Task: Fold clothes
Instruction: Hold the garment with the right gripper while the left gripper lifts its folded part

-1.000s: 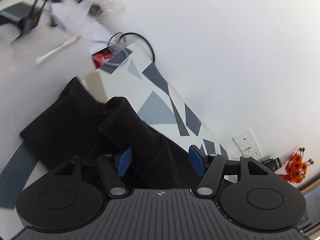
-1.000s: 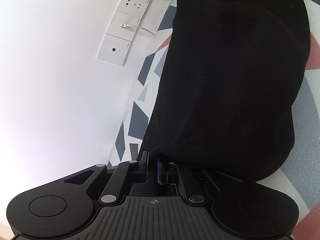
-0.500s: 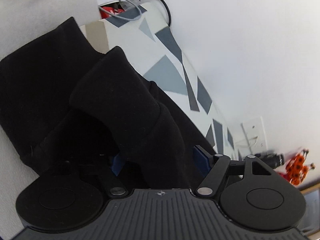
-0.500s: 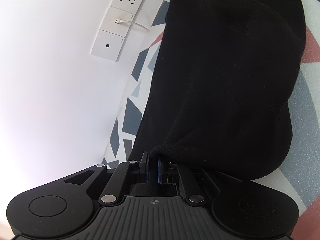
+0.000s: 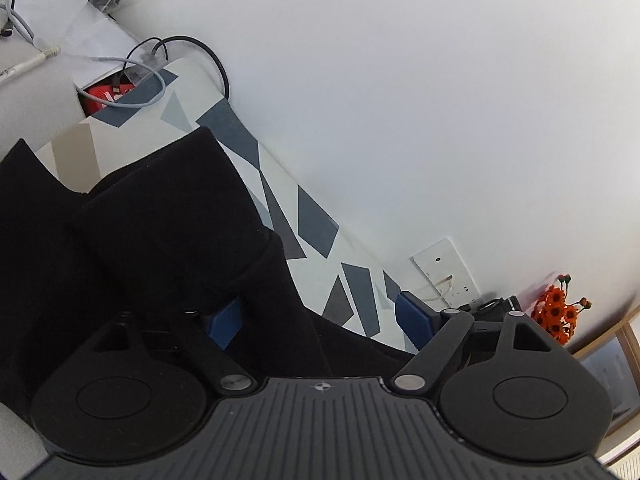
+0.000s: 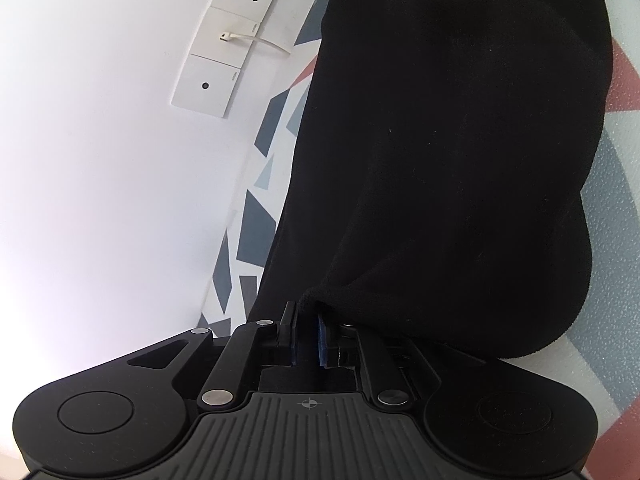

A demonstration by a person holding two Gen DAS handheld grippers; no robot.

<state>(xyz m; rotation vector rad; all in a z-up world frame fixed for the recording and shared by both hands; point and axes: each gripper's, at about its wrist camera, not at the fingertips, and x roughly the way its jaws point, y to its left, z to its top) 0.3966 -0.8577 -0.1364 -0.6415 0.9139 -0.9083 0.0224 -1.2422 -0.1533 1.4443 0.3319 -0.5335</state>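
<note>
Left gripper now gapes, black garment released toward nine o'clock; right gripper stays clenched on its edge, fold nearly laid

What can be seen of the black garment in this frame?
The black garment is plain, matte, thick and soft, like fleece or knit, with no print visible. It lies in bulky rounded folds on the patterned table cover beside the white wall. The right gripper is shut on a hemmed edge of it. The left gripper stands open, with a fold of cloth between its fingers. Its type cannot be told.
</note>
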